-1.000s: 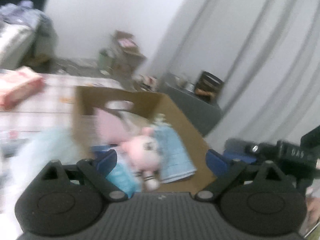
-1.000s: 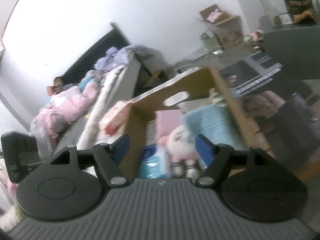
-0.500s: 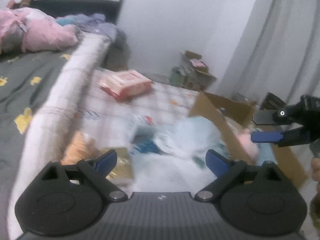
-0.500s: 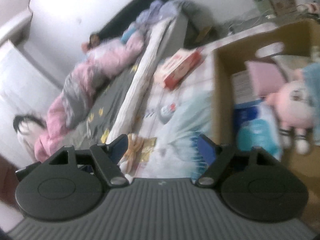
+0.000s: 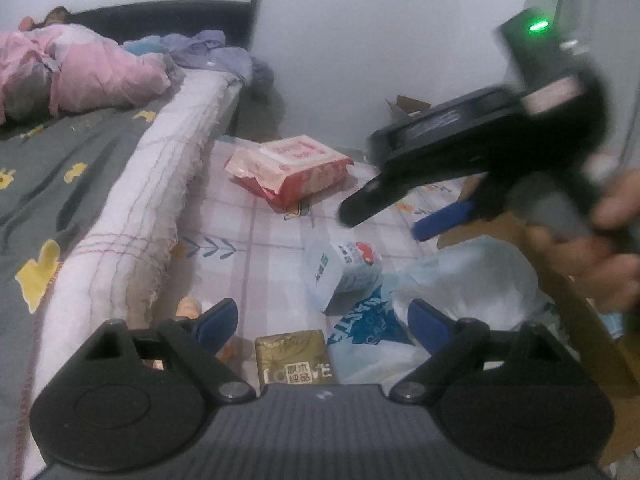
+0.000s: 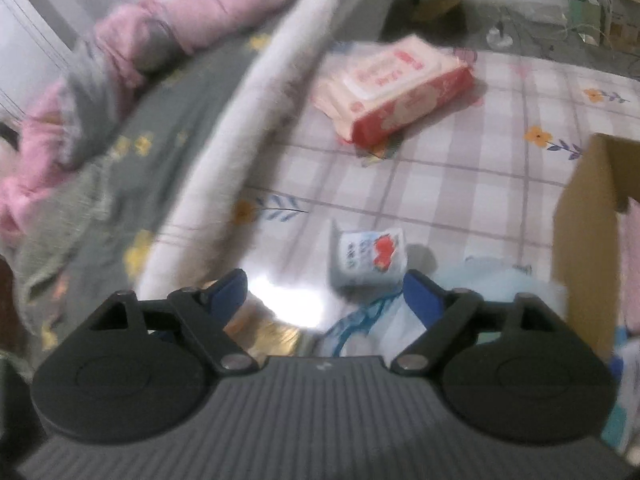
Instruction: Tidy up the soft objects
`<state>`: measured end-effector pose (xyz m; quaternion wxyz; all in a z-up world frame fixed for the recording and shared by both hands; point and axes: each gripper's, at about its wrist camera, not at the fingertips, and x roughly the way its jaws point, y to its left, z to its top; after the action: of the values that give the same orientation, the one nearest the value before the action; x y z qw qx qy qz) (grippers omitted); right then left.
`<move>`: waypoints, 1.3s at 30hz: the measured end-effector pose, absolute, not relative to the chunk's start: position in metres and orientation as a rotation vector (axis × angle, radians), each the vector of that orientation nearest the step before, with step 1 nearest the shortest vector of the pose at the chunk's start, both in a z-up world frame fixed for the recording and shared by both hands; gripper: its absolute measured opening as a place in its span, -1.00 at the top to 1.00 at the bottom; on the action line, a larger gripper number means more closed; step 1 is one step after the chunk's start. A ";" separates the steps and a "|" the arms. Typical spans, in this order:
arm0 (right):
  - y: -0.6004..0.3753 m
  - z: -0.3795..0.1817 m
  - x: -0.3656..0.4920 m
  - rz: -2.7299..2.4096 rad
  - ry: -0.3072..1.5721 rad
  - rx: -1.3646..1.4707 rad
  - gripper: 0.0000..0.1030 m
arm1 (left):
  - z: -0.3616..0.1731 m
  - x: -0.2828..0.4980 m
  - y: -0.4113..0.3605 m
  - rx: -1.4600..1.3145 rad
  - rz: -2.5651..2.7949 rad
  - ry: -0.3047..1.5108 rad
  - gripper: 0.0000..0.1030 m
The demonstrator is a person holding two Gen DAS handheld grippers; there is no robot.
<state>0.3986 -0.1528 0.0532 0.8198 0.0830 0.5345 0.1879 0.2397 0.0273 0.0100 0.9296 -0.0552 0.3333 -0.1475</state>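
Left gripper (image 5: 322, 318) closing but spread wide with nothing pinched, right gripper (image 6: 324, 290) opening, also empty, small tissue pack (image 6: 368, 258) lying just ahead on checkered sheet (image 6: 500, 152), pink wipes pack (image 6: 394, 90) farther back, cardboard box (image 6: 580, 248) at right.

Checked mat (image 5: 260, 236) with wipes pack (image 5: 288, 164), tissue packet (image 5: 344, 272), box (image 6: 584, 240)

Wipes pack (image 5: 289, 168) behind tissue pack (image 5: 344, 276); plastic bag (image 5: 460, 292) right of it; cardboard box (image 6: 588, 248) farther right.
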 end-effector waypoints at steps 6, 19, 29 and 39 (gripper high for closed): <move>-0.137 0.006 0.437 0.342 1.212 0.130 -0.67 | -0.005 0.250 0.031 -0.121 -0.337 0.728 -0.80; -0.157 -0.002 0.439 0.364 1.186 0.348 -0.20 | 0.011 0.235 0.036 -0.140 -0.322 0.689 -0.80; -0.174 0.036 0.343 0.627 1.173 0.723 -0.21 | 0.031 0.165 0.049 -0.087 -0.388 0.663 -0.86; -0.131 -0.026 0.239 0.746 1.392 0.873 -0.21 | -0.005 0.087 0.067 -0.080 -0.347 0.771 -0.85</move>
<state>0.2386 -0.1308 -0.0263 0.6199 0.3797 0.6052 0.3245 0.0867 0.0669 -0.0046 0.9112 -0.0386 0.3738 -0.1686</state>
